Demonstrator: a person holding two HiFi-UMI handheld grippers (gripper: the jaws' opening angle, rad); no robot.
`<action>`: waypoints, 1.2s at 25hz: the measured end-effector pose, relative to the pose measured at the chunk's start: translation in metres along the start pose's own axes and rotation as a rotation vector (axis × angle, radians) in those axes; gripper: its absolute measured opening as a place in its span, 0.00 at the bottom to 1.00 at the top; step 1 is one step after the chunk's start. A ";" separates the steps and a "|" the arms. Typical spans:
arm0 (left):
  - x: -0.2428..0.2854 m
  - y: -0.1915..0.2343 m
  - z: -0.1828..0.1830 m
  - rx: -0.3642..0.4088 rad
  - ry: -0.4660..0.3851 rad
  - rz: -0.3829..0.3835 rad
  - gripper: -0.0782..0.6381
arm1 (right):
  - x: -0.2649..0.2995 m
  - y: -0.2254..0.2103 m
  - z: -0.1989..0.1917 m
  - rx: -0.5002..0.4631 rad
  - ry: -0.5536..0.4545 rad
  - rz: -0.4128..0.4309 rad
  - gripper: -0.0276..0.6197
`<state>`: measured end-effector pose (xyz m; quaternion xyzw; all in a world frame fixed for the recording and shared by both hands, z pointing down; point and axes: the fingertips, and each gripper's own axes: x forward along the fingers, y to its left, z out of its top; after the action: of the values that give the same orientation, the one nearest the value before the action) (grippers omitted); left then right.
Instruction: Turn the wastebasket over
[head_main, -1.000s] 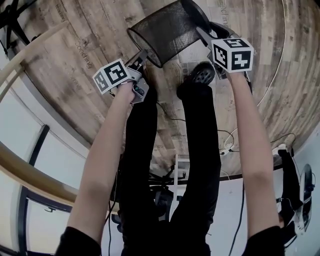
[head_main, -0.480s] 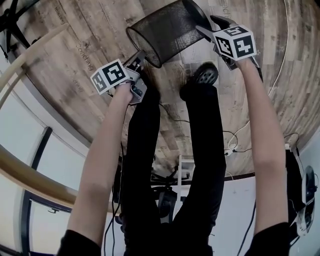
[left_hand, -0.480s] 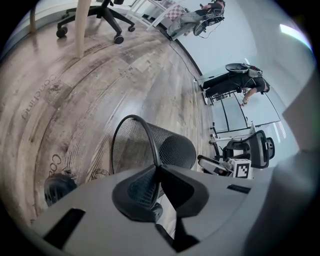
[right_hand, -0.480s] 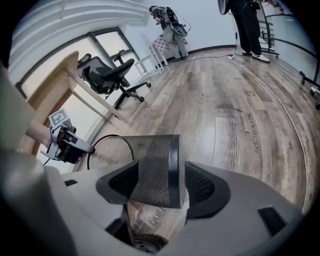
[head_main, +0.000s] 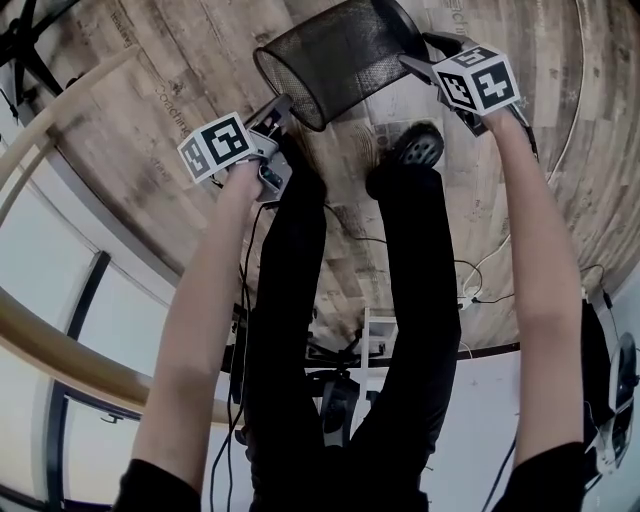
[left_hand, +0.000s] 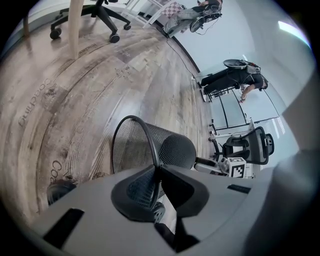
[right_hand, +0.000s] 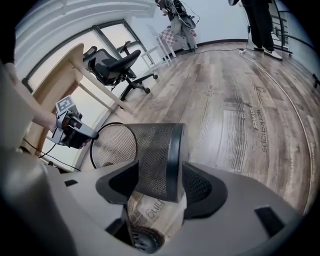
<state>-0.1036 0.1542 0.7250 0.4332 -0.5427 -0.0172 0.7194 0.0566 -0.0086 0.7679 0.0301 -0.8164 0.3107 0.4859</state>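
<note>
A wood-plank floor (head_main: 150, 90) fills the view from above. A person stands on it in black trousers (head_main: 400, 300), with bare arms reaching down and forward. Just ahead of the feet, a black wire-mesh wastebasket (head_main: 335, 55) lies tilted on its side. Its open mouth faces the left and its closed bottom faces the right. Whether it touches the floor cannot be told. The left gripper (head_main: 281, 106) has its jaws pinched together on the thin rim of the mouth. The right gripper (head_main: 410, 66) has its jaws spread wide, and the basket's bottom end stands between them, not squeezed.
</note>
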 end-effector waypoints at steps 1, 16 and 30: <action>0.000 0.000 0.001 0.005 -0.002 0.004 0.16 | 0.001 0.000 -0.001 0.000 -0.001 -0.005 0.47; -0.002 0.000 -0.017 -0.053 0.011 0.019 0.16 | -0.014 -0.003 0.004 0.016 -0.045 -0.118 0.34; 0.003 -0.029 -0.002 -0.083 -0.045 -0.080 0.16 | -0.068 -0.005 0.052 -0.114 -0.123 -0.146 0.33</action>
<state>-0.0883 0.1359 0.7087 0.4240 -0.5399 -0.0781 0.7229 0.0542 -0.0578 0.6980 0.0808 -0.8567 0.2253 0.4569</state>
